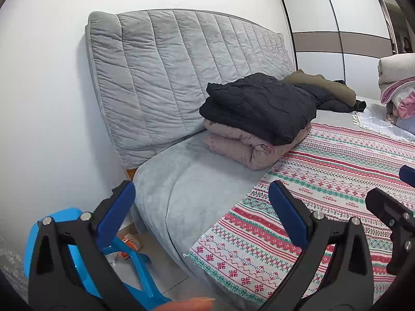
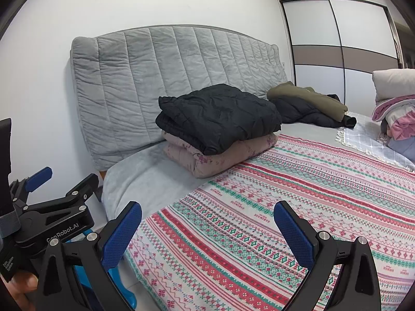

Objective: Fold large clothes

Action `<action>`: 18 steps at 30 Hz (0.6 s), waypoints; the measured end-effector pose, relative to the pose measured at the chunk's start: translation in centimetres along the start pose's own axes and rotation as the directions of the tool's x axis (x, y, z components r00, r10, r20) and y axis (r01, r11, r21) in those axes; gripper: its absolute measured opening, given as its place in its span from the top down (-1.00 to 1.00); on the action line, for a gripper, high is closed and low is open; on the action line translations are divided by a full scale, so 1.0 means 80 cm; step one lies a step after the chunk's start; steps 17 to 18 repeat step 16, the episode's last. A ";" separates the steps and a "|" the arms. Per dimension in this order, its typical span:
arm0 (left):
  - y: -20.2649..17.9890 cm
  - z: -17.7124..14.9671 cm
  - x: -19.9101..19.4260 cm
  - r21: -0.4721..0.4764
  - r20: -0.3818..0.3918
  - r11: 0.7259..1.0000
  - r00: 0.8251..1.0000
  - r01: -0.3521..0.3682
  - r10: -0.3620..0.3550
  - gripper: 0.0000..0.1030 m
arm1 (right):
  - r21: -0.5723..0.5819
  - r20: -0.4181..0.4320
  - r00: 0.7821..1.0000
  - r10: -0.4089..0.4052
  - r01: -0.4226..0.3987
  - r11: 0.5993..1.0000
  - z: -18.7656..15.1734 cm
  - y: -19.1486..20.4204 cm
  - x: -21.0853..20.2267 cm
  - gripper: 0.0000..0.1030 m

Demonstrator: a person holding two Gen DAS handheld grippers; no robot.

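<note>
Both tongs are spread wide with nothing in them, as far as I can see. Left tongs (image 1: 202, 207) hang over the bed's near-left corner, where the grey sheet (image 1: 186, 181) meets the patterned blanket (image 1: 324, 181). Right tongs (image 2: 207, 223) hover just beside them over the blanket's near edge, and I can spot the left pair off to the side in the right wrist view.

Up by the headboard (image 1: 160, 72), at the bed's far-left end, I've got a folded black jacket (image 1: 259, 108) sitting on top of a folded pink quilted coat (image 1: 249, 145). Behind that stack, along the far edge, an olive and black coat (image 2: 308, 103) lies in a loose heap, not folded. A pile of bedding (image 2: 394, 103) sits at the far-right side. Blue plastic stool (image 1: 77, 246) is on the floor beside the bed.
</note>
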State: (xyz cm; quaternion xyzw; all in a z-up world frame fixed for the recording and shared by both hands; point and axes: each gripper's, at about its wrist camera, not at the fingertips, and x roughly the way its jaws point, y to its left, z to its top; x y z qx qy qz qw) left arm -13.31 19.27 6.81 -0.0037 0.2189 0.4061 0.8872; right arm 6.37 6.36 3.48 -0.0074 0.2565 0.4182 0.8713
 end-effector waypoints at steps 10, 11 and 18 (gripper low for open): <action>0.001 0.001 -0.001 0.012 0.012 1.000 1.000 -0.007 0.006 -0.98 | -0.004 -0.004 1.000 0.002 -0.002 1.000 -0.004 0.000 0.001 -0.99; 0.000 0.001 -0.001 0.013 0.012 1.000 1.000 -0.008 0.008 -0.98 | -0.004 -0.004 1.000 0.002 -0.002 1.000 -0.004 0.000 0.001 -0.99; -0.001 0.001 -0.002 0.017 0.012 1.000 1.000 -0.008 0.008 -0.98 | -0.004 -0.005 1.000 0.002 -0.002 1.000 -0.004 0.000 0.001 -0.99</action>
